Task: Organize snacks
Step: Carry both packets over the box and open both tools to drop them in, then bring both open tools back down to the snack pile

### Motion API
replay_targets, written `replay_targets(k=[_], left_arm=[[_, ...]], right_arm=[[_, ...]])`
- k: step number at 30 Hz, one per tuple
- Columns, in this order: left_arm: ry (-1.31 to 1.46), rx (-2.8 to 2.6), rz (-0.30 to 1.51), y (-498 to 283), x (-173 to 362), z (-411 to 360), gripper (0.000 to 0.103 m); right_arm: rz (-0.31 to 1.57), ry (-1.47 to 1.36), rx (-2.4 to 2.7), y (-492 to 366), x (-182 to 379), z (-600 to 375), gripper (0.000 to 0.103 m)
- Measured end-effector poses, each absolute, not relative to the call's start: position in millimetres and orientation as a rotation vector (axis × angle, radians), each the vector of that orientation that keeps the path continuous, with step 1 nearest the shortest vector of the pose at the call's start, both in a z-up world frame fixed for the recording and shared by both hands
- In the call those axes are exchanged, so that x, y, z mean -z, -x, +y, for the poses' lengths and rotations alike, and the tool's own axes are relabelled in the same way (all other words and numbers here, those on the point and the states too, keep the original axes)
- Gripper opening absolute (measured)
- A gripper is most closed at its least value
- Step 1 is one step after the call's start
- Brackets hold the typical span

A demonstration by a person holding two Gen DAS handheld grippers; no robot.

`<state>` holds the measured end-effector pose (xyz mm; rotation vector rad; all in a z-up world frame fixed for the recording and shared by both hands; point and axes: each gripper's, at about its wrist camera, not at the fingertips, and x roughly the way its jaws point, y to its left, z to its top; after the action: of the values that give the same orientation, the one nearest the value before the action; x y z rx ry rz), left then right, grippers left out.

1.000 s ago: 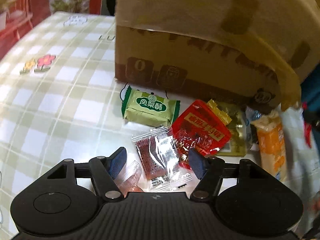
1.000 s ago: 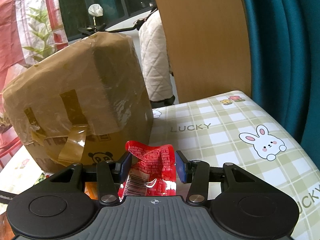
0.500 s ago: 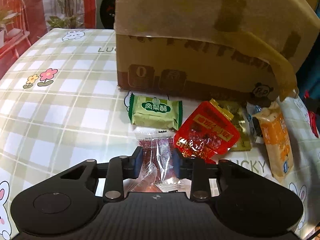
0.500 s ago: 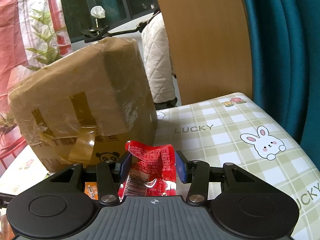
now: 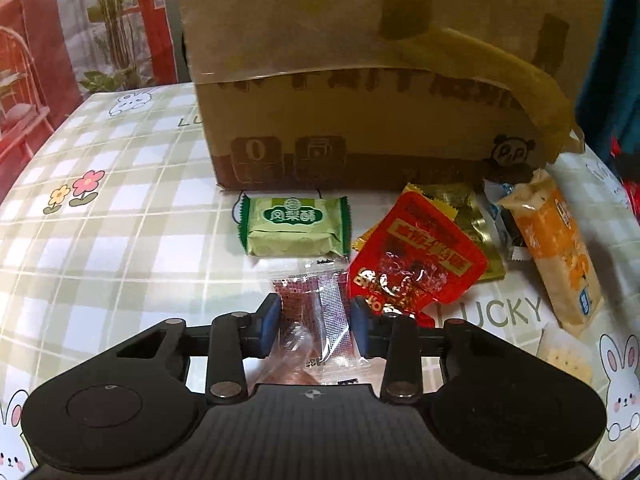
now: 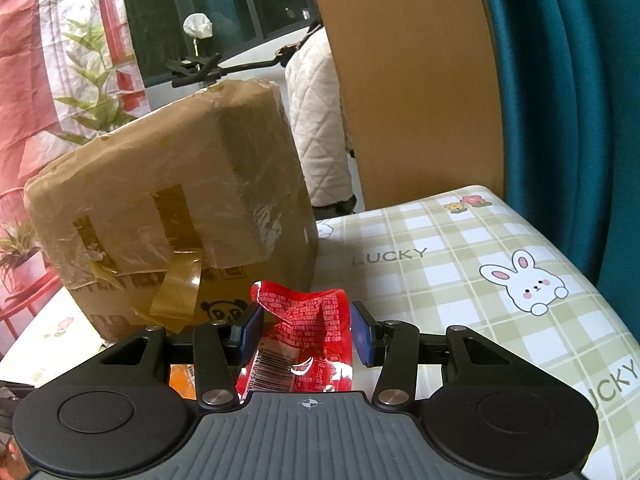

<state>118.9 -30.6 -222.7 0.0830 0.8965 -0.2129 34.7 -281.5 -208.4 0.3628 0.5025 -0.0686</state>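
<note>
Gripping a clear packet [image 5: 316,312] with a reddish snack inside, my left gripper [image 5: 314,326] has both blue pads pressed against its sides, above the checked tablecloth [image 5: 120,240]. Just beyond it lie a green packet [image 5: 294,226], a red packet [image 5: 416,268] overlapping a gold one [image 5: 468,216], and an orange packet [image 5: 560,248] to the right, all in front of the taped cardboard box [image 5: 380,80]. My right gripper [image 6: 307,334] is clamped on a crumpled red pouch [image 6: 304,340], held up off the table beside the box's corner.
</note>
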Motion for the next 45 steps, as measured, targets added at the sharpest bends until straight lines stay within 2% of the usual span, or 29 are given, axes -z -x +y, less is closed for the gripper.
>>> replay_targets(k=[9,18,25,30,34,36,38,39,41,45], left_arm=[[-0.018,0.192,0.772,-117,183,-6,0.040],[0.042,0.198,0.544,-122,110,8,0.040],[0.046,0.237,0.366,-145,48,-6,0.040],[0.048,0.283,0.336,-182,24,-31,0.040],[0.056,0.323,0.382,-216,25,-53,0.042],[0.057,0.342,0.413,-230,31,-63,0.047],[0.057,0.345,0.442,-244,38,-63,0.056],[0.053,0.341,0.451,-246,41,-63,0.057],[0.048,0.340,0.460,-247,44,-55,0.061],[0.046,0.352,0.486,-228,46,-36,0.062]], right_arm=[[0.458,-0.353,0.051,-26,187,-272,0.043],[0.306,-0.317,0.022,-25,126,-267,0.043],[0.200,-0.255,-0.045,-57,72,-261,0.043],[0.192,-0.200,-0.091,-100,49,-251,0.043],[0.246,-0.190,-0.090,-133,49,-244,0.044],[0.276,-0.184,-0.076,-146,52,-242,0.046],[0.316,-0.191,-0.061,-155,57,-239,0.063],[0.330,-0.198,-0.056,-157,58,-240,0.069],[0.331,-0.209,-0.054,-155,62,-239,0.069],[0.328,-0.229,-0.071,-139,63,-240,0.069]])
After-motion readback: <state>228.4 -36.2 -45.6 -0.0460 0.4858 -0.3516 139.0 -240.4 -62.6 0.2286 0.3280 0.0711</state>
